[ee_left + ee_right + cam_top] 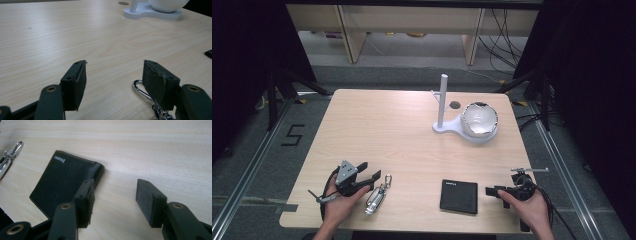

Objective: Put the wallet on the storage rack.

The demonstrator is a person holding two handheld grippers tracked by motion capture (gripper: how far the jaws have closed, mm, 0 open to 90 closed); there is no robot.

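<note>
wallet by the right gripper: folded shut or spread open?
Folded shut. The black leather wallet lies flat on the table, stitched cover up, its rounded fold showing.

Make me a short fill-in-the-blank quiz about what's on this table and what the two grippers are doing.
1. The left gripper lies beside the silver ____.
2. The wallet is ____ in colour.
3. The jaws of the right gripper stand ____, with nothing between them.
4. The white bowl sits on a white ____ with a post.

Missing words: keychain; black; open; stand
</note>
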